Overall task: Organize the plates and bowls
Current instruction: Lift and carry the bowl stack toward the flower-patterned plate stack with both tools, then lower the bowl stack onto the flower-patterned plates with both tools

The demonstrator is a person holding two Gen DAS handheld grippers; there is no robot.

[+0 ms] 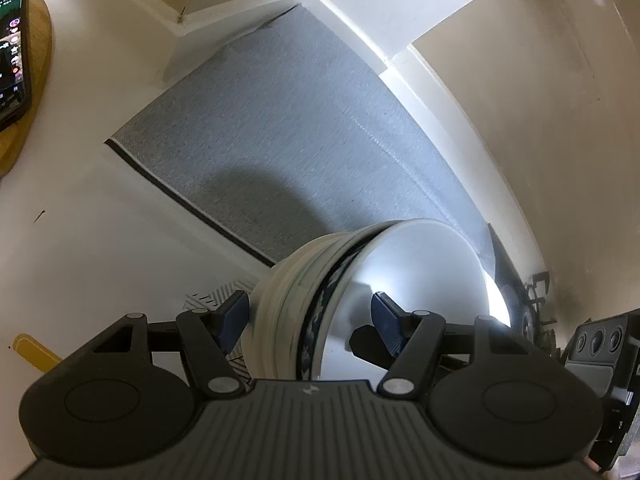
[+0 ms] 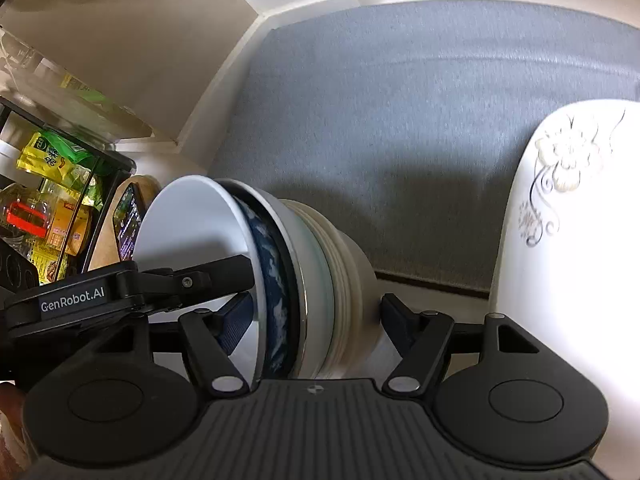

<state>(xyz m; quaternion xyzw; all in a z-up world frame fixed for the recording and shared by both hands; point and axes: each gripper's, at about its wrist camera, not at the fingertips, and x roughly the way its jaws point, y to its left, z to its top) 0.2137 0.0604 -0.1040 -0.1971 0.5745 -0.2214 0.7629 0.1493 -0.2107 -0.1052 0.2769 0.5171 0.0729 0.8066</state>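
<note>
- White bowls [image 2: 304,280], nested on their side, are clamped between the fingers of both tools, left tool [image 1: 310,312] and right tool [image 2: 316,316], above the near edge of the grey mat [image 1: 280,140].
- Risk: tilted, the inner bowls could slide out.
- Flowered plate [image 2: 568,240] stands right; phone [image 1: 12,56] lies on the white surface [image 1: 80,240] at left.

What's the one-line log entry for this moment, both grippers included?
left gripper: shut on bowl stack | right gripper: shut on bowl stack | bowl stack: nested, on its side, over grey mat
</note>
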